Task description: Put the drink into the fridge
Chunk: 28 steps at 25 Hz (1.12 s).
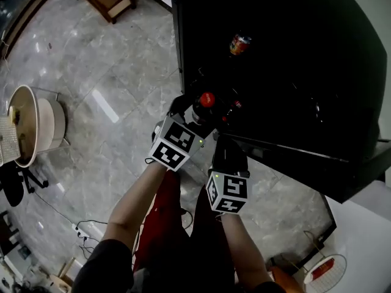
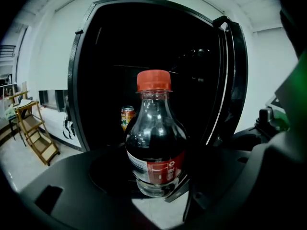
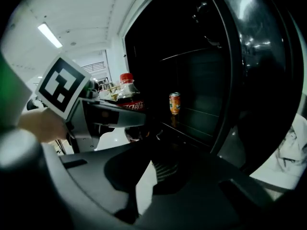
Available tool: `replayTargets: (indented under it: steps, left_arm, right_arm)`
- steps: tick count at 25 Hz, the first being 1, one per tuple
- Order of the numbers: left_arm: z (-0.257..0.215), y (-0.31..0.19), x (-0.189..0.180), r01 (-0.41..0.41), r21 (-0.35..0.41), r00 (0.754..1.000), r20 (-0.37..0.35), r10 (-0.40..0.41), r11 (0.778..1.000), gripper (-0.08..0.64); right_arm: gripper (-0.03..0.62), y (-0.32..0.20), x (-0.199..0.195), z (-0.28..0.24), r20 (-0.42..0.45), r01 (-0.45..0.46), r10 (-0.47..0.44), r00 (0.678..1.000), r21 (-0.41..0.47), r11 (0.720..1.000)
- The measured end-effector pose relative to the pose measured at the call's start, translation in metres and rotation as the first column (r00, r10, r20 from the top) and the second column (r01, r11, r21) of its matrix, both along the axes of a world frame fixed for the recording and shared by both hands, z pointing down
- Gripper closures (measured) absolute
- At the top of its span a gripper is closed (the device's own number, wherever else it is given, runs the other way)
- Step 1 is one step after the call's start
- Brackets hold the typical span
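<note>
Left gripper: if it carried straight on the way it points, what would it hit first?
The cola bottle in the left gripper would probably lead into the open fridge; the orange can stands just left of that line, depth unclear.

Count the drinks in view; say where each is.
2. A cola bottle sits in the left claw before the open fridge; an orange can stands inside. Darkness may hide more.

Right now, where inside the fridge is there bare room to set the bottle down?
The shelf beside the can, the only thing visible inside the dark fridge, looks bare on both sides. It is crowded at the opening, where the left claw holds the bottle.
</note>
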<state>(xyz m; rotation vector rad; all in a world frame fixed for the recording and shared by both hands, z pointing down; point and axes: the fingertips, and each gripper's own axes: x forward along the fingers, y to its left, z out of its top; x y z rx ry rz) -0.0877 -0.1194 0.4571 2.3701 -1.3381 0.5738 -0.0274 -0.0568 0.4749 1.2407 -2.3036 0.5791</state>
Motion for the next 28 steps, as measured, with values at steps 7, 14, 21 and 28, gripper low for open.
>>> replayTargets:
  steps: [7,14,21,28]
  left_arm:
    - [0.028,-0.036,0.016,-0.111,0.032,0.994,0.016,0.111,0.993,0.242]
    - [0.042,-0.066,0.044,-0.182,0.05,0.983,0.003,0.182,0.982,0.242]
    - [0.046,-0.087,0.066,-0.257,0.074,0.966,0.025,0.256,0.963,0.242]
    - [0.046,-0.105,0.084,-0.307,0.1,0.952,0.029,0.306,0.946,0.242]
  right_arm:
    - [0.574,-0.029,0.009,0.032,-0.003,-0.138,0.138,0.99,0.0,0.99]
    - [0.574,-0.043,0.014,0.061,-0.008,-0.231,0.231,0.973,-0.015,0.973]
    - [0.574,-0.067,0.012,0.072,-0.028,-0.263,0.263,0.964,-0.031,0.964]
    - [0.574,-0.086,0.016,0.077,-0.023,-0.297,0.296,0.955,-0.05,0.954]
